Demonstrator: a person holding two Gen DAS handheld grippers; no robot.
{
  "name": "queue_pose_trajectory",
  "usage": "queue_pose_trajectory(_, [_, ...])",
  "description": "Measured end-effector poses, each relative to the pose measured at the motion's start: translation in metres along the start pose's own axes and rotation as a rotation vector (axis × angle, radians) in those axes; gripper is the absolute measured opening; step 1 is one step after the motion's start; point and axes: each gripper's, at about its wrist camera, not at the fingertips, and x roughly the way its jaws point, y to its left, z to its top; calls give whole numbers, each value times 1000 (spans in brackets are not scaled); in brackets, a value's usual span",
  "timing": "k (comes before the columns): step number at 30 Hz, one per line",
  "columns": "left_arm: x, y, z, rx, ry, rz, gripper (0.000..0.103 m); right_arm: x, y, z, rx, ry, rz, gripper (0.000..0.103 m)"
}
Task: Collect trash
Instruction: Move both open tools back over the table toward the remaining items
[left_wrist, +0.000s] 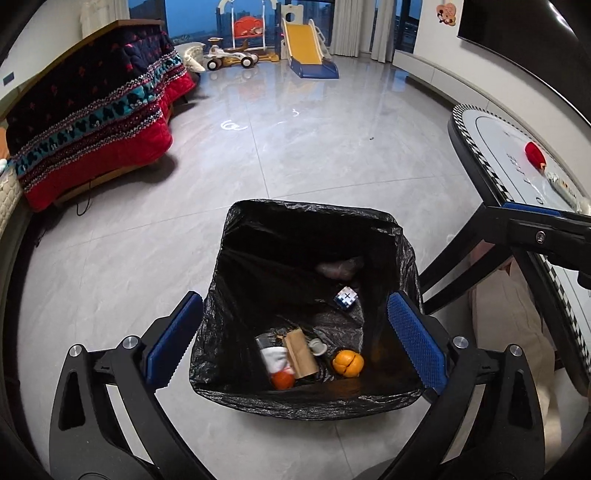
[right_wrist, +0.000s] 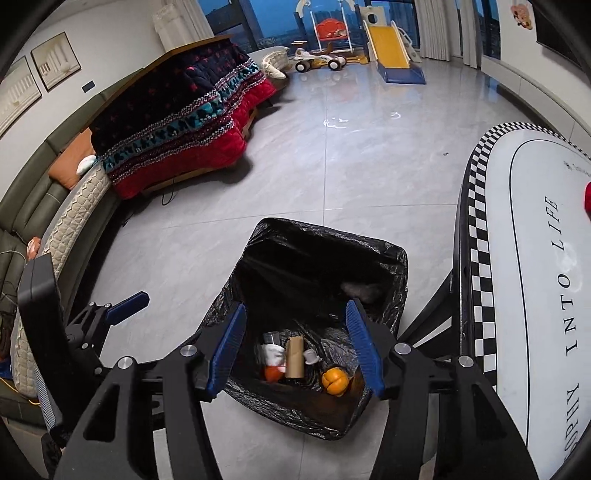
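Both grippers — left gripper (left_wrist: 295, 339), right gripper (right_wrist: 295, 350) — hang open above bin (left_wrist: 314, 210).

Bin below you, on the floor

Your bin (left_wrist: 306, 229) stands on the floor (left_wrist: 295, 147), the surface (right_wrist: 535, 221) to its right and the sofa (right_wrist: 44, 206) well left; inside lie a cardboard tube (left_wrist: 301, 350), two oranges (left_wrist: 348, 363) and a cube (left_wrist: 346, 297).
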Motion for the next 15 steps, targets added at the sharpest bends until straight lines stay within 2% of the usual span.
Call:
queue_pose_trajectory(7, [-7,-9,2,25,-11,-23,97,-14,-9,-2,11,-27,-6,58])
queue_pose_trajectory(15, [-18,-44,15,92,-36,-61,97,-39,-32,-6,46,-63,-15,60])
